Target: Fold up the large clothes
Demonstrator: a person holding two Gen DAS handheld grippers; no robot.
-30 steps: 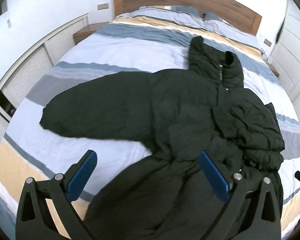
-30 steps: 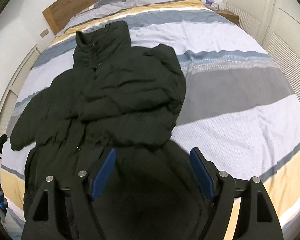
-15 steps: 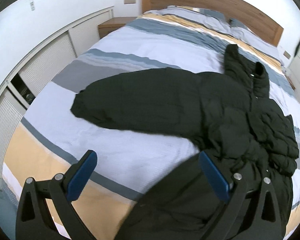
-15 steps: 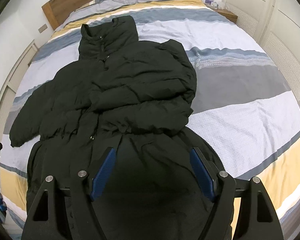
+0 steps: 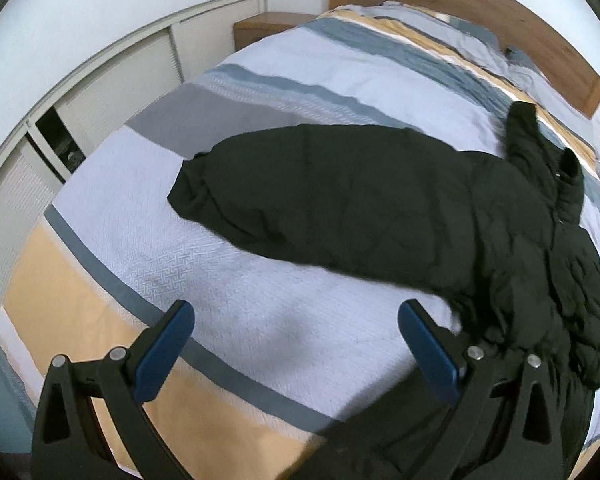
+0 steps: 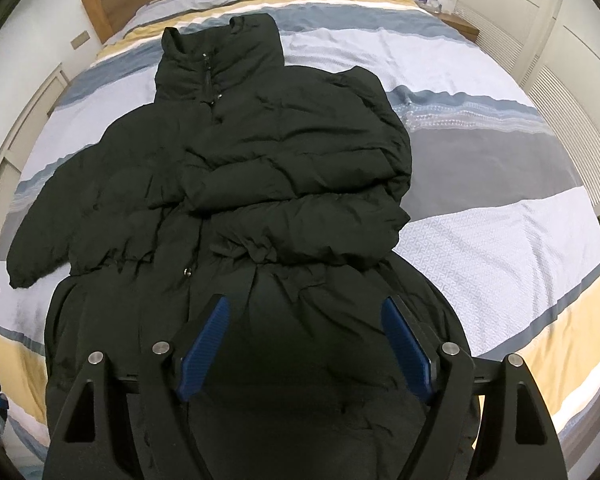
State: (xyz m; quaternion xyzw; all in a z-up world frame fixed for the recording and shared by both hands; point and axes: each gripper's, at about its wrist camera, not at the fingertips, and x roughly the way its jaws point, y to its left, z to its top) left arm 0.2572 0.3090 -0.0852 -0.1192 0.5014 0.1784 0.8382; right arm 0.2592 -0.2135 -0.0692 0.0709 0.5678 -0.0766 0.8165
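Our black quilted puffer coat [image 6: 260,184] lies front-up on the striped bed [image 6: 500,240], collar at the far end. Its right sleeve is already folded across the chest; the left sleeve [image 5: 320,192] is spread out sideways, unfolded. Our left claw [image 5: 296,344] and right claw [image 6: 304,340] both hover spread, gripping nothing.

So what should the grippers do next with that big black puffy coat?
Probably move the left hand-held gripper forward to the spread-out sleeve's cuff and fold it across the chest. On the black puffy coat, the other sleeve already lies folded over the front; this one still stretches out on the striped bedspread. Both grippers are open and empty.
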